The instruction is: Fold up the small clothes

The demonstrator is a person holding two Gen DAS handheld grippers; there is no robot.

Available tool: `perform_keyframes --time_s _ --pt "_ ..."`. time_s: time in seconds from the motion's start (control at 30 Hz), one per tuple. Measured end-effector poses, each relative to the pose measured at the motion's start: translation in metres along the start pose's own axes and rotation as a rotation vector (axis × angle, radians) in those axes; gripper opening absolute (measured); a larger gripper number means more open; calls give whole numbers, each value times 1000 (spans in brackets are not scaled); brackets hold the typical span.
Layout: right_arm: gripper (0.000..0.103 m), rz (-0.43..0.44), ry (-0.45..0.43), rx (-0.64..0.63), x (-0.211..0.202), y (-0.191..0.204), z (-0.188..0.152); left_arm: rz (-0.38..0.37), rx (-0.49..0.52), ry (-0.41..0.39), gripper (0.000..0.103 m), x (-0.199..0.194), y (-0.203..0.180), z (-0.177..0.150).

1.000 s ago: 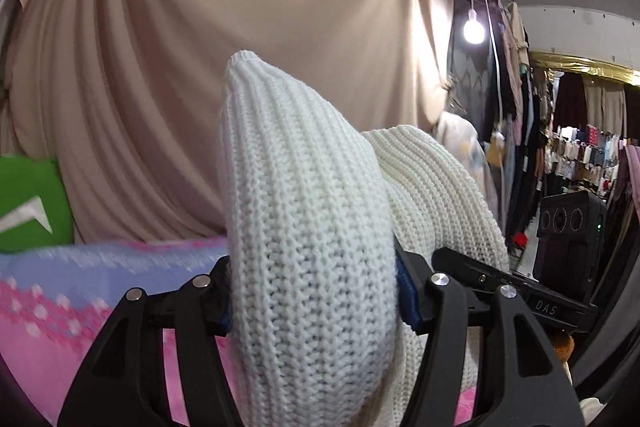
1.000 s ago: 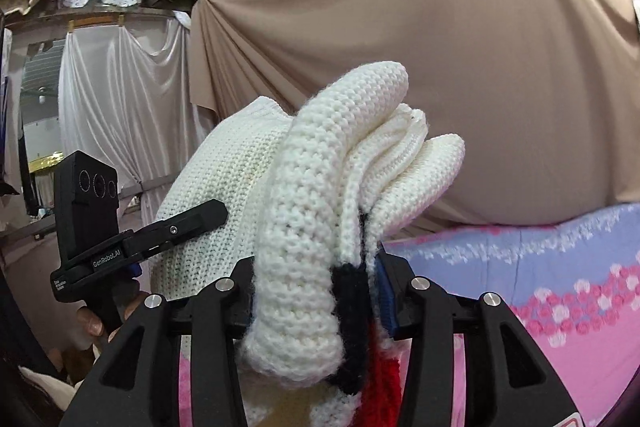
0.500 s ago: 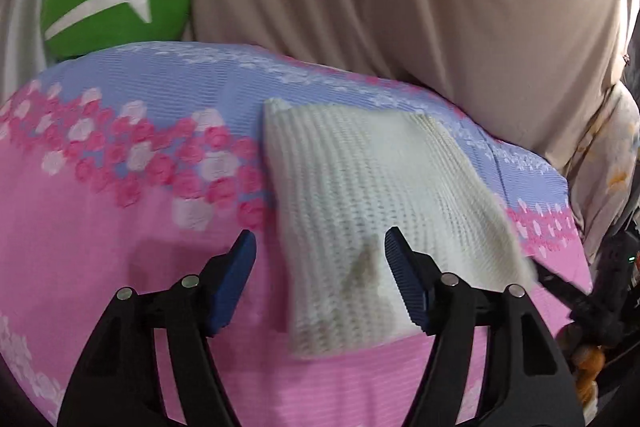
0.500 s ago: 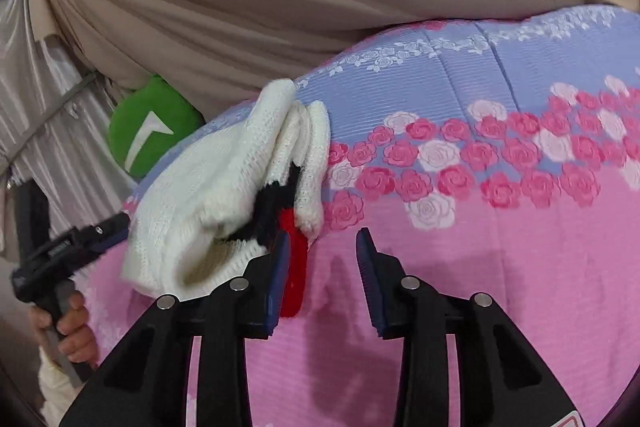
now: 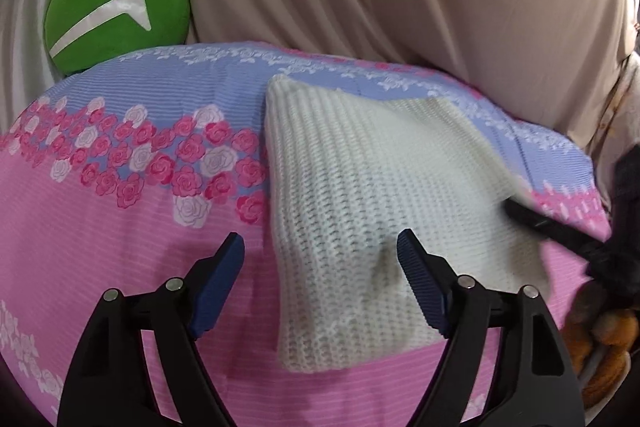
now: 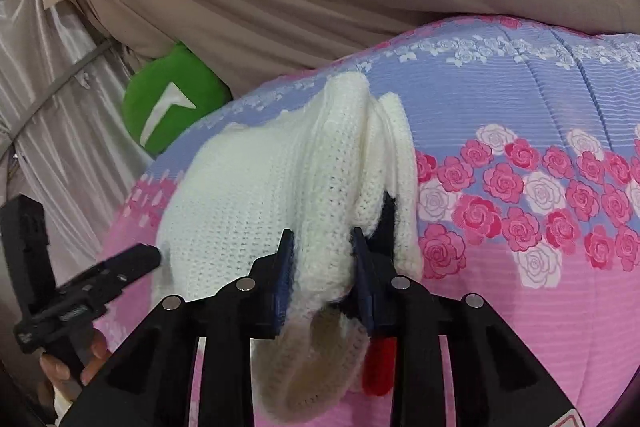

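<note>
- Left gripper (image 5: pixel 320 267): jaws spread wide, holding nothing; let go of the white knit sweater (image 5: pixel 372 195) clamped a second ago; hovering over its near-left corner
- Right gripper (image 6: pixel 322 255): jaws clamped again on a bunched fold, after parting half a second ago
- Sweater folded flat on the floral bedspread (image 5: pixel 120 235); green cushion (image 5: pixel 116 7) behind

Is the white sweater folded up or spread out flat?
Folded. The white knit sweater lies as a compact rectangle on the flowered bedspread, and the right tongs pinch several stacked layers at its edge.
</note>
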State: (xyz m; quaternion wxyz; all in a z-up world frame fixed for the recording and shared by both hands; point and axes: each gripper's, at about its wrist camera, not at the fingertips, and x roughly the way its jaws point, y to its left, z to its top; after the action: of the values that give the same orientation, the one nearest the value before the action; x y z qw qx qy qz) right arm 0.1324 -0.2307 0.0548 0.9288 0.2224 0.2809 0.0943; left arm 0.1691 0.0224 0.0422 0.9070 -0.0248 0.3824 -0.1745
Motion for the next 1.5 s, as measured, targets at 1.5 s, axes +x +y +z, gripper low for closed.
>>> perform_keyframes --time_s 1.5 --pt "17 -111 -45 -185 -14 33 5 88 -45 -92 88 -14 3 -25"
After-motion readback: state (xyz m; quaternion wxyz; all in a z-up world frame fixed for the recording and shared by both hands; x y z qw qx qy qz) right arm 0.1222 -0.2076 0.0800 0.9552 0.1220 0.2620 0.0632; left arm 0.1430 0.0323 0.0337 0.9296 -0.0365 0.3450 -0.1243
